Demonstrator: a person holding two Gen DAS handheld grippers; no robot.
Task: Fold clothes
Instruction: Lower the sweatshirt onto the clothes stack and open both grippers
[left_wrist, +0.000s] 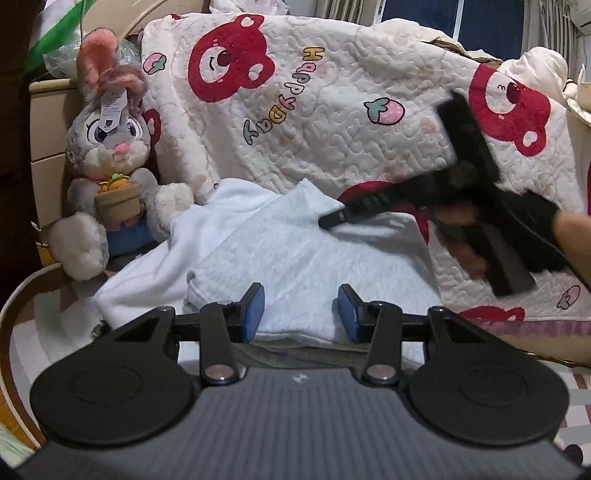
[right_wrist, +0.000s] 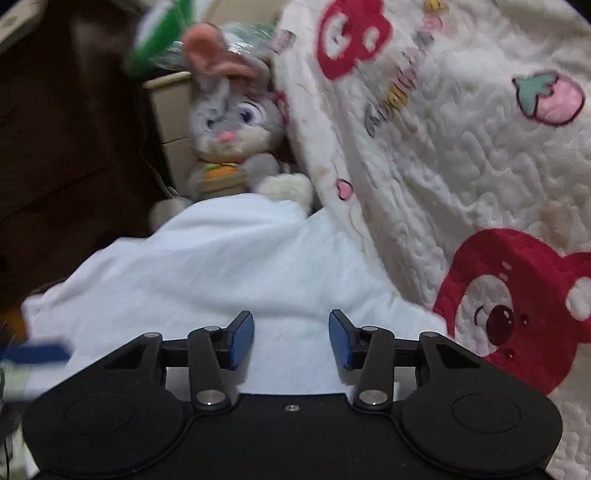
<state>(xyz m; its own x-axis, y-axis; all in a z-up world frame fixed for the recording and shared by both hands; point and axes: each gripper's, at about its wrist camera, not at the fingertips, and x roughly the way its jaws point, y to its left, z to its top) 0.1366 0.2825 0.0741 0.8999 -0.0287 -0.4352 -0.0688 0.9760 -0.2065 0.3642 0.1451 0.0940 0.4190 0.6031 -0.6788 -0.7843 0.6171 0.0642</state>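
A white garment (left_wrist: 288, 251) lies rumpled on the bed, partly folded over itself, with a grey layer showing at its near edge. My left gripper (left_wrist: 301, 312) hovers open just above its near part, blue pads apart, nothing between them. In the left wrist view the right gripper (left_wrist: 332, 220) reaches in from the right, held by a gloved hand (left_wrist: 532, 221); its tip rests at the garment's far edge. In the right wrist view my right gripper (right_wrist: 291, 339) is open over the white garment (right_wrist: 221, 273), holding nothing.
A cream quilt (left_wrist: 332, 122) with red bear prints is heaped behind and right of the garment. A grey plush rabbit (left_wrist: 110, 147) sits at the left against a beige drawer unit (left_wrist: 46, 122). The bed's curved wooden rim (left_wrist: 14, 314) runs along the left.
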